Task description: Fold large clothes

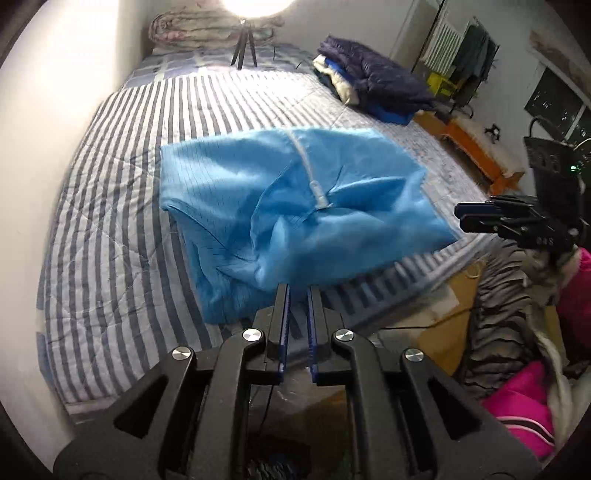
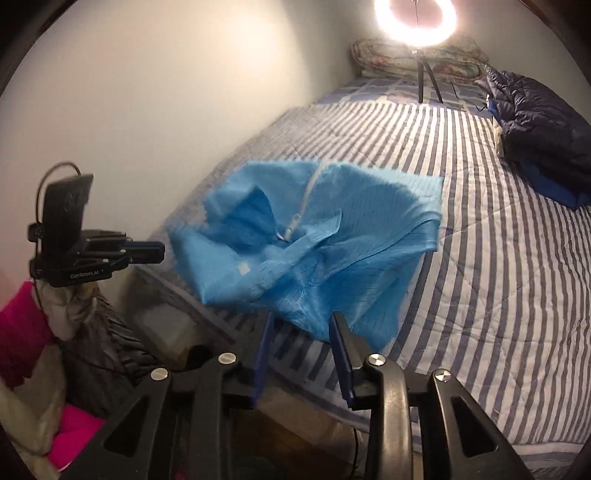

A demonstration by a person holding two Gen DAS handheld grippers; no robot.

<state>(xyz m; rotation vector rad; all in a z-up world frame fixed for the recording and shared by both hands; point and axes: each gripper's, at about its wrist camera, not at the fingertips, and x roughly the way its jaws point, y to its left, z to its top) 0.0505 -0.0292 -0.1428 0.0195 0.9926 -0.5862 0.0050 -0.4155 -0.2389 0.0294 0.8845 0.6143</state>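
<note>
Across most of both frames runs the striped bed quilt (image 1: 122, 192), the flat work surface for folding. Mid-frame in both views sits the blue zip-front garment (image 1: 295, 206), blurred and billowing, partly on the quilt and partly lifted at its near hem, which hangs toward the bed's near edge. That looks like a toss-and-spread to get it flat before any fold; it's still bunched at the centre w/ the white zipper (image 1: 310, 173) running up the middle, so prob. early in the task, smoothing still needed.

Upper right of the left-wrist view, a pile of folded clothes (image 1: 373, 85) topped by a dark puffer jacket is parked well apart from the blue one, likely finished items kept off the work area. Top of frame, a ring light on a tripod (image 1: 243, 44) stands on the bed near a rolled floral blanket (image 1: 192, 29).

Left gripper (image 1: 298, 291), bottom centre of its own view: jaws nearly pressed together, only a narrow slit. Hem sits right at the tips, but can't tell if cloth is pinched; seems not. Right gripper (image 2: 304, 325), bottom centre of its view: jaws spread, hem lying at the tips w/o being clamped, so it reads as a release.
</note>
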